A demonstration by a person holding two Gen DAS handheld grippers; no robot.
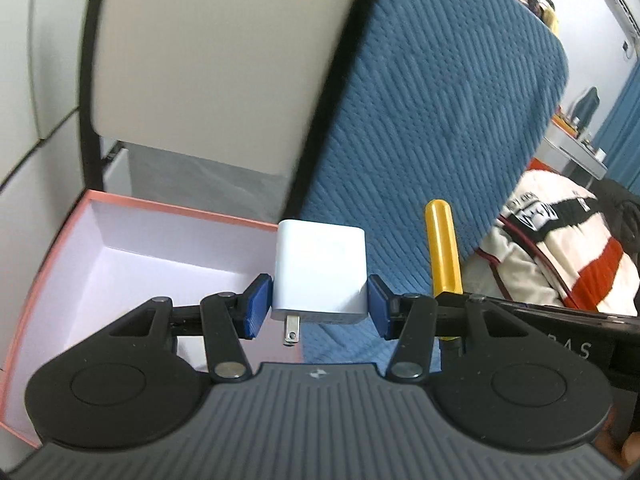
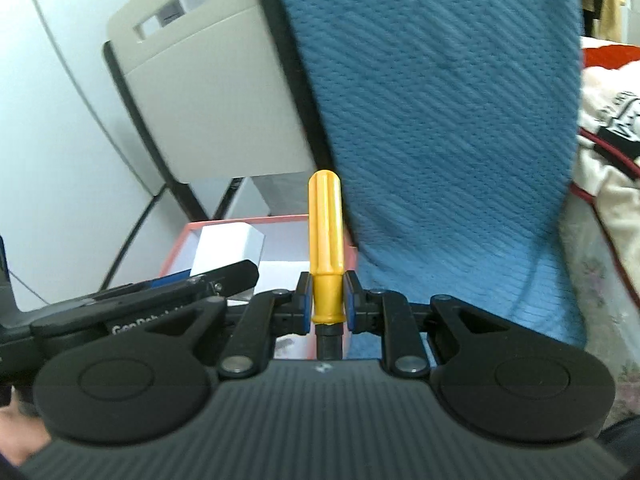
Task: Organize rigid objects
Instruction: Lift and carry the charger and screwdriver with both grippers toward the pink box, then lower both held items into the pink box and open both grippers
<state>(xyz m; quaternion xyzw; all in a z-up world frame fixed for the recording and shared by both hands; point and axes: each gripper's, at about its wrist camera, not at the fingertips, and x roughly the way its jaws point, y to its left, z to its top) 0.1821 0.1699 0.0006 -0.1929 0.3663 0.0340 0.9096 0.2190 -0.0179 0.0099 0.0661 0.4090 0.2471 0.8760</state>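
Left wrist view: the left gripper (image 1: pixel 319 306) is clamping a white cube-shaped plastic wall charger (image 1: pixel 320 274) between its blue pads (image 1: pixel 255 307), one pad pressing each side, metal prong pointing down toward the camera. The charger is hanging in the air at the right edge of an open pink-rimmed cardboard box with a white interior (image 1: pixel 120 240), over the border between the box and a blue ribbed fabric cover (image 1: pixel 432 112). To the right, a yellow plastic screwdriver handle (image 1: pixel 442 248) is standing upright, its lower end hidden behind the black body of the right gripper (image 1: pixel 560 328). A striped white, black and orange cloth (image 1: pixel 560 248) is lying far right.

Right wrist view: the right gripper (image 2: pixel 327 306) is gripping the yellow handle (image 2: pixel 326 240) near its collar, rounded end pointing up, dark shaft running down toward the camera. The handle is sitting in the air in front of the box's (image 2: pixel 276 220) near right corner. The left gripper (image 2: pixel 192 284) is reaching in from the left, holding the charger (image 2: pixel 228 250) above the box. The blue cover (image 2: pixel 440 120) is filling the right half.
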